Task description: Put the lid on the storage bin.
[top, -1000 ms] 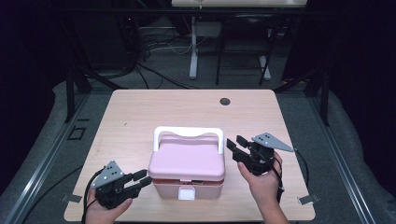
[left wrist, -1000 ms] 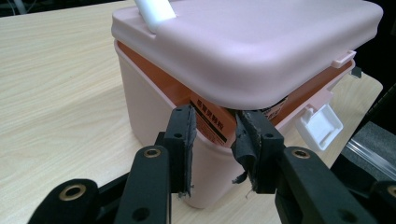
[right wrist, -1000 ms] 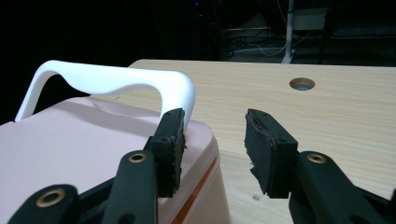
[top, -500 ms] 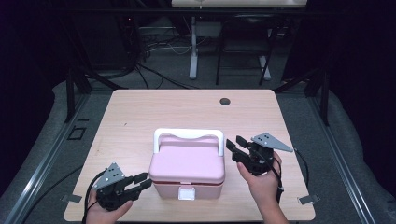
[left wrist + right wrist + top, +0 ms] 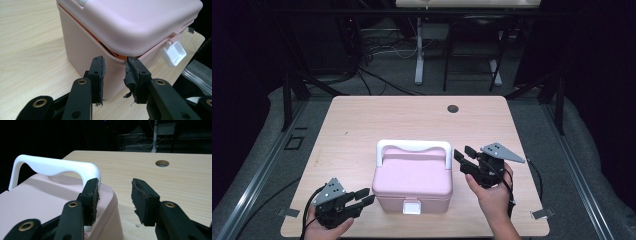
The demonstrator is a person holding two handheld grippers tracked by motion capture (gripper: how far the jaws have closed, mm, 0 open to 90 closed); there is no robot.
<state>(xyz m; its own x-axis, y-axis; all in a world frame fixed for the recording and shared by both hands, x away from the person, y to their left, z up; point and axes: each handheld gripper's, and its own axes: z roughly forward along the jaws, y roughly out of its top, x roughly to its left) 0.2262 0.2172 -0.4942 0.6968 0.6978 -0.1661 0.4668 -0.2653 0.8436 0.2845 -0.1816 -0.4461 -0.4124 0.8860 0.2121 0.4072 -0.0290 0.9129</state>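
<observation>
On the near half of the wooden counter (image 5: 362, 125) sits a pink box (image 5: 413, 180) with a white handle (image 5: 412, 146) folded toward its far edge and a white latch (image 5: 411, 206) on the near face. Its lid (image 5: 140, 22) sits slightly lifted at one corner, with an orange strip showing in the gap. At the box's left front corner, the left gripper (image 5: 364, 196) points at that corner with its jaws apart and nothing between them. Just beside the box's right side, the right gripper (image 5: 464, 160) is held with jaws spread and empty, near the handle's end. A round hole (image 5: 453, 108) lies toward the counter's far edge.
</observation>
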